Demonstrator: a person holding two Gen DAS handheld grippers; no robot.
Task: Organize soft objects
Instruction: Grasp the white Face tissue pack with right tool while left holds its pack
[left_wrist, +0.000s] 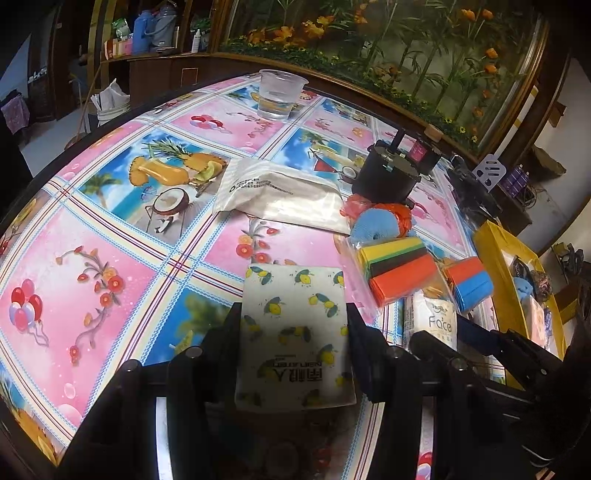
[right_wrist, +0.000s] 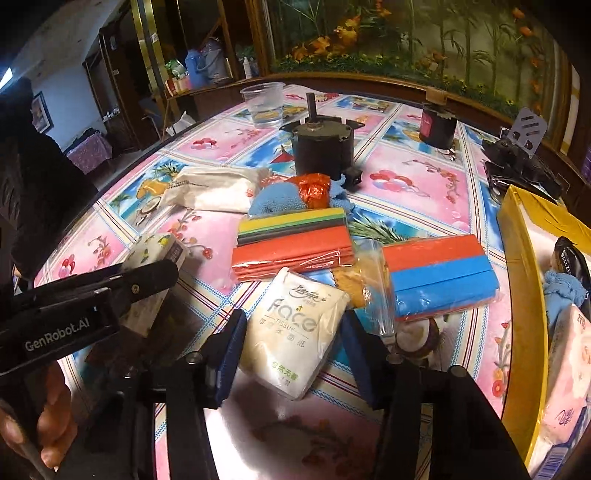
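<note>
My left gripper (left_wrist: 293, 332) is shut on a lemon-print tissue pack (left_wrist: 295, 310), which stands upright between its black fingers. The right wrist view shows that pack (right_wrist: 159, 247) at the left, in the left gripper (right_wrist: 159, 291). My right gripper (right_wrist: 293, 332) has its blue pads against both sides of a white "Face" tissue pack (right_wrist: 295, 325) that lies tilted on the table. Ahead lie a multicoloured sponge pack (right_wrist: 291, 243), an orange-and-blue sponge pack (right_wrist: 439, 277), a blue cloth (right_wrist: 277, 203) and a white tissue pack (right_wrist: 218, 188).
A yellow box (right_wrist: 517, 295) at the right edge holds a pink tissue pack (right_wrist: 569, 369) and a blue cloth. A black motor (right_wrist: 321, 147), a plastic cup of water (right_wrist: 264, 103) and a dark jar (right_wrist: 437, 127) stand farther back on the patterned tablecloth (right_wrist: 406, 177). A hand (right_wrist: 48, 424) shows lower left.
</note>
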